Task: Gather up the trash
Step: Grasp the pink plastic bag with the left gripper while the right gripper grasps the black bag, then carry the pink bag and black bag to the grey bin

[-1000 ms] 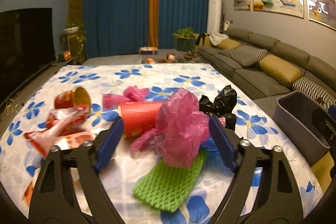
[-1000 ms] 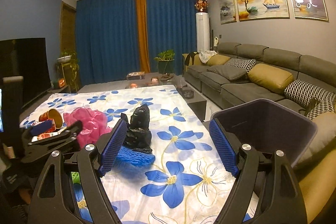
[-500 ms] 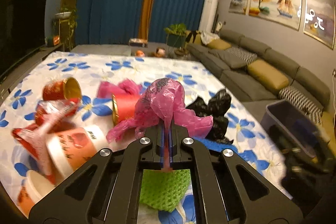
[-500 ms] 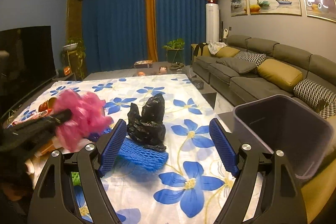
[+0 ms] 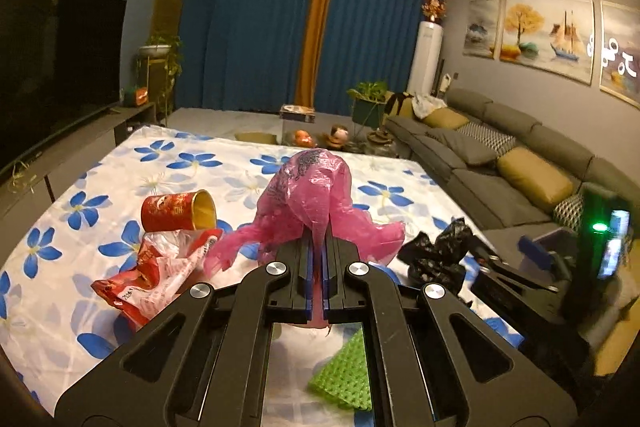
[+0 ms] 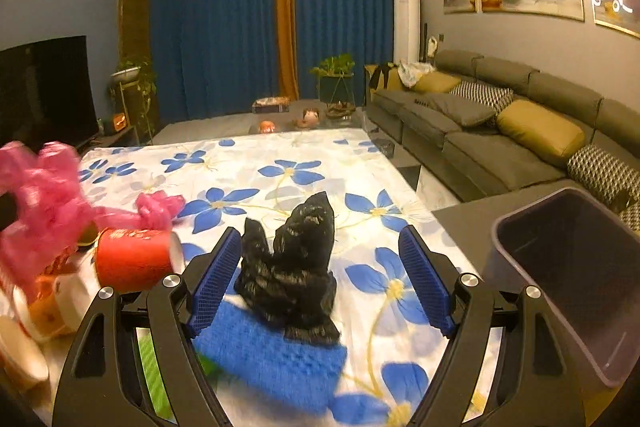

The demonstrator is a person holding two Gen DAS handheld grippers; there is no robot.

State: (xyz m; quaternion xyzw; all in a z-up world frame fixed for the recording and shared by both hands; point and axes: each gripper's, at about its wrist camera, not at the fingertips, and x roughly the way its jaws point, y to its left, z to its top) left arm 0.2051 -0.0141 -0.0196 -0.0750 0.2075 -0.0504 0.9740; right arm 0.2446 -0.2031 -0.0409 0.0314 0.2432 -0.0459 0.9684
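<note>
**Pink bag pinched in our left claw, black bag between the open right one**

Our left claw (image 5: 318, 279) is clamped tight on the pink plastic bag (image 5: 310, 203); a thin neck of the plastic runs down between the blue pads, and the rest billows above and ahead of the fingers, raised off the table (image 5: 120, 187) with its blue-flowered cloth. To its left a red paper cup (image 5: 178, 213) lies on its side with the gold mouth facing right; a crumpled red wrapper (image 5: 156, 275) lies just in front of that cup; a piece of green foam netting (image 5: 348, 379) shows beneath the claw.

Our right claw (image 6: 320, 279) stands wide, gripping nothing; the crumpled black plastic bag (image 6: 292, 275) sits between its fingers, close to the left pad and well apart from the right one; the bag rests on the far edge of a blue foam net (image 6: 264, 347). A second red cup (image 6: 134, 259) lies on its side to the left, among blurred paper cups; the grey trash bin (image 6: 568, 275) stands open just off the table's right edge, beside the grey sofa (image 6: 500, 131).
</note>
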